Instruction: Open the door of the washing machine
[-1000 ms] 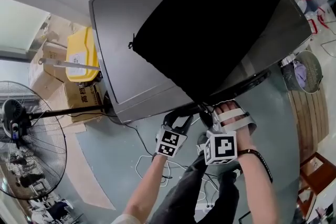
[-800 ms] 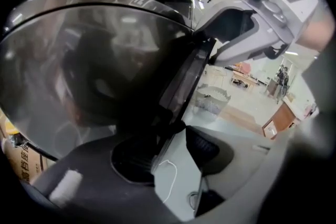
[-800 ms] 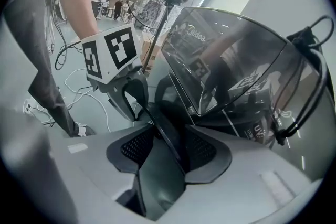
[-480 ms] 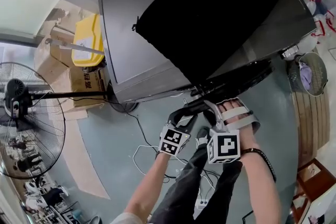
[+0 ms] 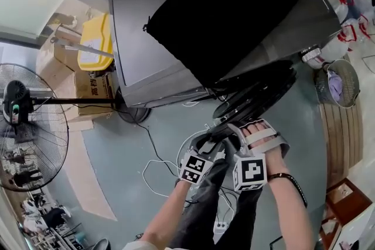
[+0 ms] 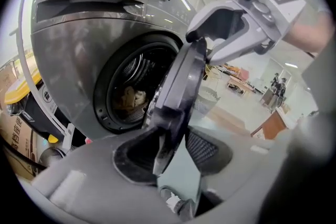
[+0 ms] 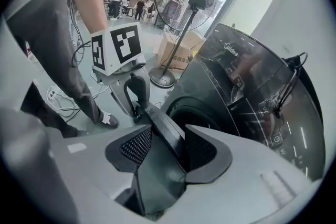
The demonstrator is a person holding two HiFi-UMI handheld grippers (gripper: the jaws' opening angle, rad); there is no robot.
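- The door [image 6: 178, 86] is off its latch and swung out from the washer [image 6: 79, 23]. It stands edge-on, with the drum [image 6: 126, 92] mouth open behind it.
- Left gripper [image 6: 170, 153]: the fingers [image 6: 205, 148] are spread wide with the door's rim between them. The rim rests against one finger and floor shows through the gap at the other, so no squeeze here.
- Right gripper [image 7: 168, 147]: its fingers [image 7: 135, 147] are opening. The rim runs between them, close against one pad, with a clear gap at the other.
- From above, both grippers sit side by side at the door's outer edge, low in front of the washer.
- There's something pale inside the drum, maybe laundry [image 6: 131, 98], but it's too dim to be sure.
- A fan [image 5: 35, 143] stands on the floor, off to the washer's side.
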